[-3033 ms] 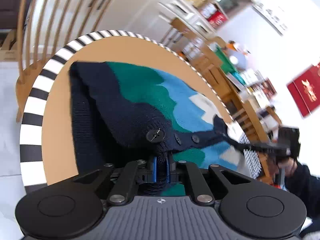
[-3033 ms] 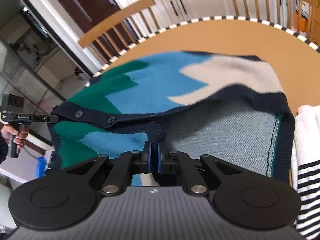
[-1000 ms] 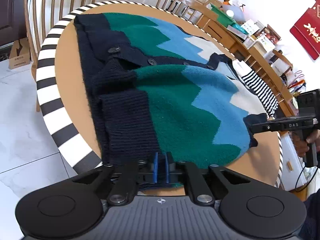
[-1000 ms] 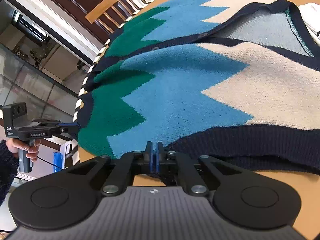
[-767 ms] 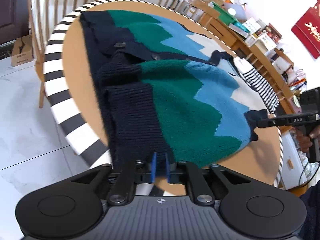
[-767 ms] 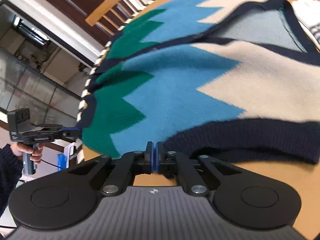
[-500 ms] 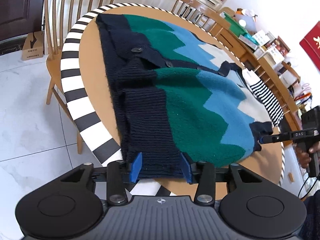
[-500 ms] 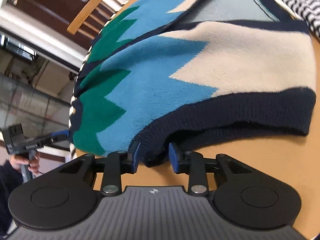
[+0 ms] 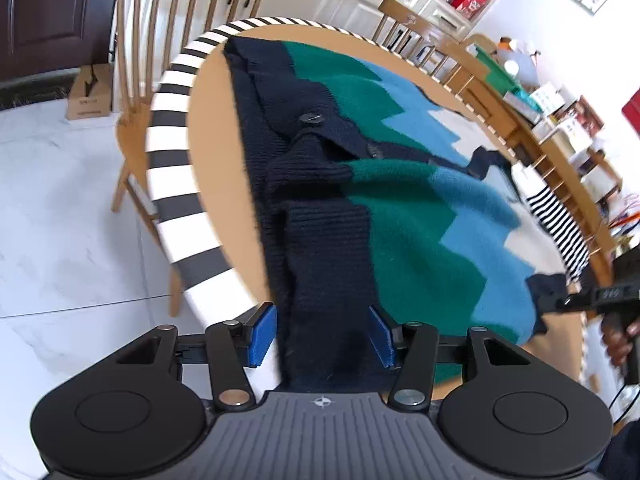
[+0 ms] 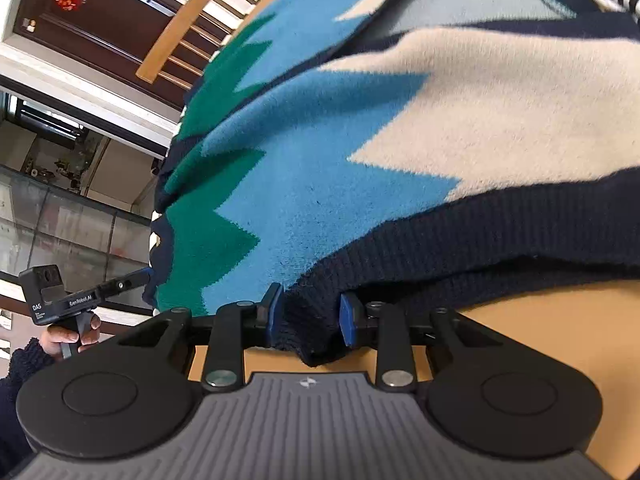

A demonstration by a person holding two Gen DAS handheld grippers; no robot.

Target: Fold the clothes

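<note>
- Table (image 9: 208, 184): round, tan top with a black-and-white striped rim; wooden chairs (image 9: 132, 40) are set around it.
- Cardigan (image 9: 420, 216): knitted, with navy ribbing and zigzag bands of green, blue and cream. It is laid across the table top, one front panel doubled over toward the button band. The navy hem reaches the near table edge on the left-hand side.
- Striped garment (image 9: 560, 224): black and white, seen just beside the cardigan at its far edge.
- Left gripper (image 9: 322, 338): blue pads are spread wide apart, with the navy hem lying between them ungripped.
- Right gripper (image 10: 308, 312): pads are likewise parted, a fold of navy ribbing is bracketed between them but not pinched.
- Buttons (image 9: 313, 119): dark, visible along the band; the panel edge is bunched near them.
- Step in hand, as judged: the folded panel is being let go. Both tools are best drawn straight back, low and level, so that the knit is not snagged or dragged off the fold; the bunched corner is best smoothed before the next fold is taken.
</note>
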